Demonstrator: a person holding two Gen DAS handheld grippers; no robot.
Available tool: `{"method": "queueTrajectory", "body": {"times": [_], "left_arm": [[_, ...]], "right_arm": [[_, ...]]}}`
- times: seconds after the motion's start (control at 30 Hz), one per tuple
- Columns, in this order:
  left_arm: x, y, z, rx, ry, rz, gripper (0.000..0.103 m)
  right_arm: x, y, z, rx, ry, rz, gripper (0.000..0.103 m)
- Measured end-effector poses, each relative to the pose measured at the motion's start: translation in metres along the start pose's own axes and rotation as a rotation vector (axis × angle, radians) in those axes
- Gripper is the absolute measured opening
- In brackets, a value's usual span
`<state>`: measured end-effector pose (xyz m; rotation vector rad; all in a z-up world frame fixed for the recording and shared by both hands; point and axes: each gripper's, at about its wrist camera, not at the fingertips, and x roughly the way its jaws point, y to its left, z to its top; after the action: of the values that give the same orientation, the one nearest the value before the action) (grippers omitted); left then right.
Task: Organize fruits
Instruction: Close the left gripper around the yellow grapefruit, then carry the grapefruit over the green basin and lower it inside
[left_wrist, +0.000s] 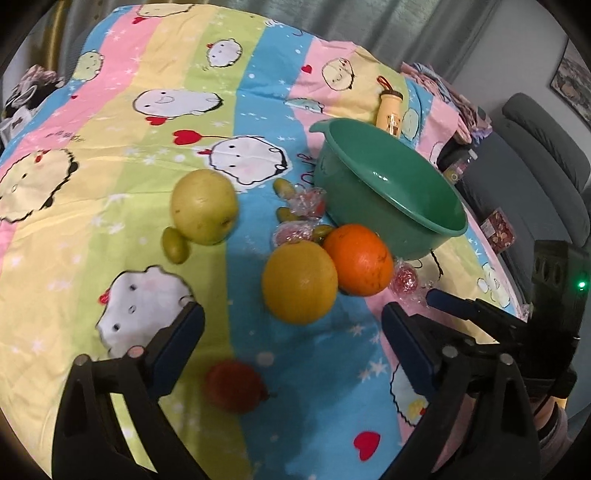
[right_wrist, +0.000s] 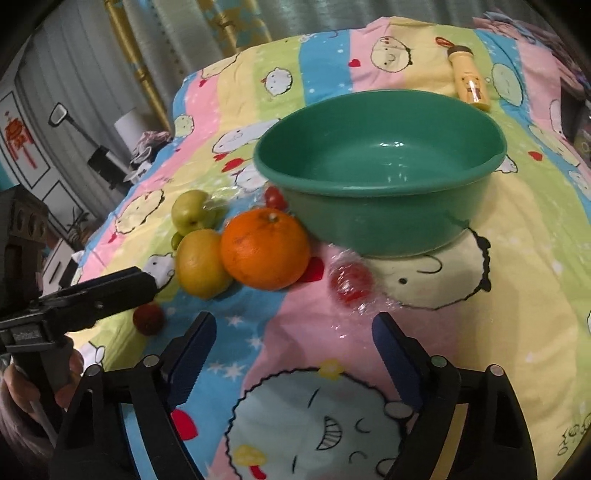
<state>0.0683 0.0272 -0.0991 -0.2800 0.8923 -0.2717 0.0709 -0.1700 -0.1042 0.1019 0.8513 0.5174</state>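
A yellow citrus (left_wrist: 299, 280) and an orange (left_wrist: 358, 258) touch each other on the patterned cloth beside an empty green bowl (left_wrist: 406, 225). My left gripper (left_wrist: 291, 332) stands open just short of the citrus, with a small red fruit (left_wrist: 234, 384) lying on the cloth below its fingers. A green apple (left_wrist: 205, 206) lies further left. My right gripper (right_wrist: 295, 332) is open above the cloth, holding nothing. A plastic-wrapped red fruit (right_wrist: 351, 282) lies just beyond its tips, near the bowl (right_wrist: 369, 221) and the orange (right_wrist: 264, 251).
Small green fruits (left_wrist: 173, 243) and more wrapped red ones (left_wrist: 308, 201) lie between the apple and the bowl. A yellow bottle (right_wrist: 469, 79) lies behind the bowl. The cloth's edge drops off at the right (left_wrist: 495, 266), with a grey sofa (left_wrist: 535, 147) beyond.
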Motion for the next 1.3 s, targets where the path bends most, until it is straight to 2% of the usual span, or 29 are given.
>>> {"method": "queueTrajectory", "body": {"times": [0.07,0.13,0.3,0.53,0.63,0.7,0.77,0.83,0.9,1.3], "left_arm": [[0.007,-0.001,0.004,0.002,0.011,0.003,0.090],[0.014,0.000,0.008,0.000,0.026,0.003,0.089],[0.027,0.001,0.015,-0.001,0.063,-0.011,0.079],[0.034,0.008,0.018,-0.046,0.109,-0.074,0.074],[0.034,0.011,0.018,-0.054,0.115,-0.079,0.071],[0.035,0.012,0.019,-0.056,0.121,-0.090,0.061],[0.037,0.013,0.020,-0.057,0.128,-0.095,0.058],[0.037,0.015,0.020,-0.062,0.128,-0.093,0.056],[0.038,0.018,0.021,-0.070,0.129,-0.092,0.053],[0.025,0.013,0.021,-0.035,0.087,-0.068,0.054]], "right_arm": [[0.001,0.002,0.003,-0.020,0.002,0.016,0.076],[0.004,0.006,0.005,-0.043,0.007,0.027,0.075],[0.015,0.025,0.004,-0.084,0.040,0.131,0.069],[0.043,0.034,0.005,-0.024,0.081,0.252,0.062],[0.056,0.038,0.009,-0.003,0.074,0.227,0.059],[0.060,0.041,0.011,0.006,0.060,0.225,0.058],[0.063,0.046,0.013,-0.004,0.051,0.220,0.057],[0.068,0.049,0.015,-0.016,0.059,0.218,0.050],[0.068,0.049,0.017,-0.011,0.059,0.219,0.050],[0.061,0.052,0.016,-0.037,0.015,0.234,0.049]]}}
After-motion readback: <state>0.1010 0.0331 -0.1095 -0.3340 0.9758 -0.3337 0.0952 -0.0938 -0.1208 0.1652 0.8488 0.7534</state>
